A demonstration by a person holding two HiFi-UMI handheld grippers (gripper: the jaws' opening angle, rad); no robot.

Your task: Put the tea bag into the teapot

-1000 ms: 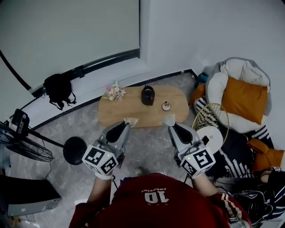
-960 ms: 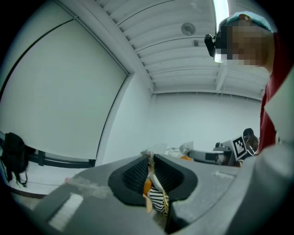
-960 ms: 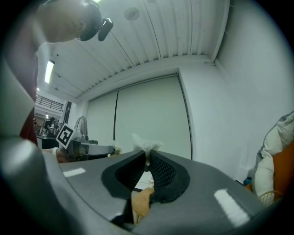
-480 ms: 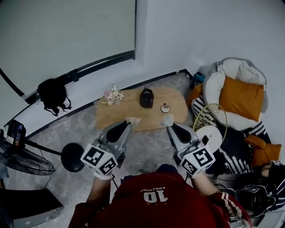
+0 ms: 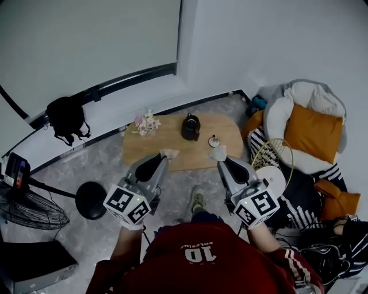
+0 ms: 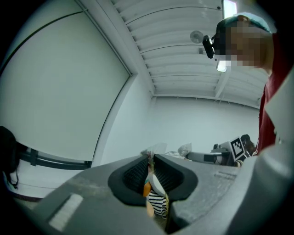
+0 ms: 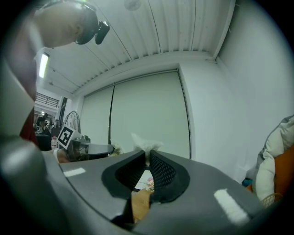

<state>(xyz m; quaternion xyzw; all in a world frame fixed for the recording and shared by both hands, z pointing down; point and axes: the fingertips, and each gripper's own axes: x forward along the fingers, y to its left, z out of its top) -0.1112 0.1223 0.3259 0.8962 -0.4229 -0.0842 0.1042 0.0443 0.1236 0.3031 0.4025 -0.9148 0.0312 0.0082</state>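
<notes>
Black teapot (image 5: pixel 190 127) stands on table (image 5: pixel 161 142); left claw (image 5: pixel 165 157) pinches pale paper (image 5: pixel 171 153), right claw (image 5: pixel 221 160) a tea bag (image 5: pixel 218 152).

We get flat, cool, rather dim room light from overhead, with only soft shadows on the floor (image 5: pixel 103 166). Both gripper views bulge fisheye-fashion inside black corners; a ceiling light (image 6: pixel 228 7) glares, and the near jaws blur.

Your left gripper (image 5: pixel 167 156) and right gripper (image 5: pixel 219 156) are grey, their cubes (image 5: pixel 127 204) patterned in black-and-white squares. The wrapper (image 5: pixel 170 153) is beige, the tea bag (image 5: pixel 218 152) white, the teapot (image 5: pixel 190 127) black, the table (image 5: pixel 150 150) tan wood, the cushion (image 5: pixel 313 133) orange, your shirt (image 5: pixel 198 265) red.
</notes>
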